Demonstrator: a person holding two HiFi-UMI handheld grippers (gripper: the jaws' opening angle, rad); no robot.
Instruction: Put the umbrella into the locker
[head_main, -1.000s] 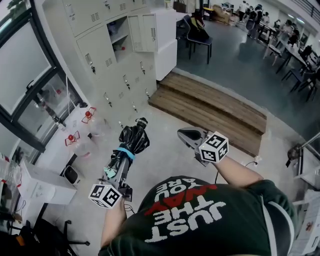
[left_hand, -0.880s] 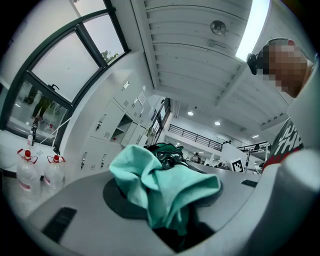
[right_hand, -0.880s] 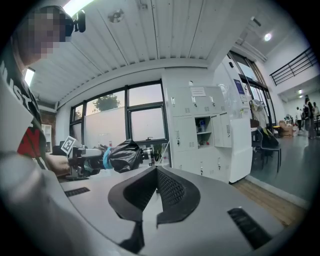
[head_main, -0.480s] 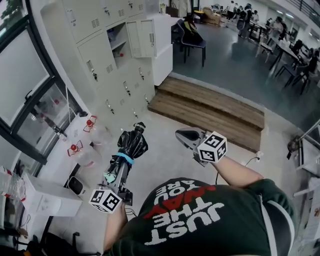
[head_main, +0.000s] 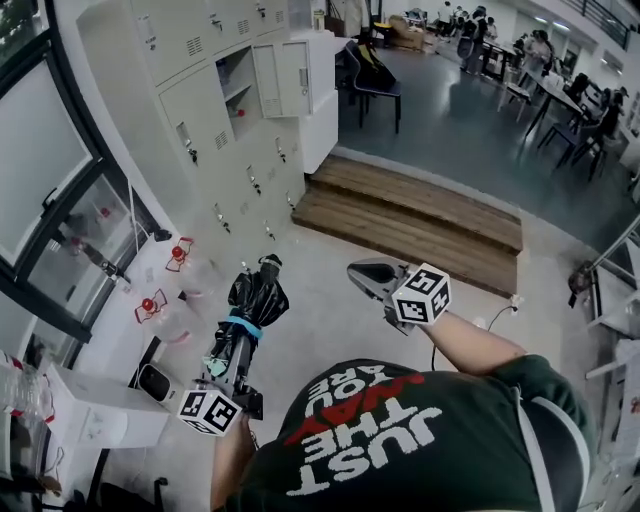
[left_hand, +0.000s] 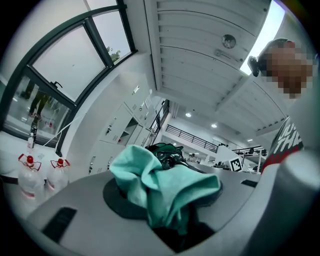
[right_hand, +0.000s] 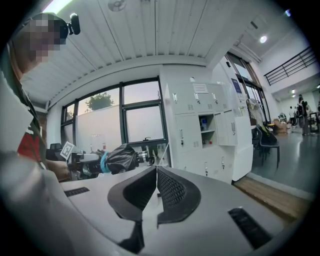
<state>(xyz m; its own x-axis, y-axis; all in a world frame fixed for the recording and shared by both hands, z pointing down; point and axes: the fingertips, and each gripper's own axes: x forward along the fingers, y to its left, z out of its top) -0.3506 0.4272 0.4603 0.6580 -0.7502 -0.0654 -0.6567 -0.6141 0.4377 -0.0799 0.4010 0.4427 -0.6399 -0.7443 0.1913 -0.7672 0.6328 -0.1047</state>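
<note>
Concrete floor (head_main: 320, 310); grey lockers (head_main: 190, 40) at 11 o'clock, one door open; wooden steps (head_main: 420, 215) at 1 o'clock. Item: black folded umbrella (head_main: 257, 297) with teal band, at 9 o'clock of centre, far end toward the lockers, still outside them. My left gripper (head_main: 232, 352) is clamped on its near end. My right gripper (head_main: 362, 270), at the umbrella's 3 o'clock, has its jaws pressed together with nothing between.

Pale floor (head_main: 315, 312), wooden steps (head_main: 420, 215), dark-framed windows (head_main: 40, 170), possibly desks (head_main: 565, 95) beyond.
</note>
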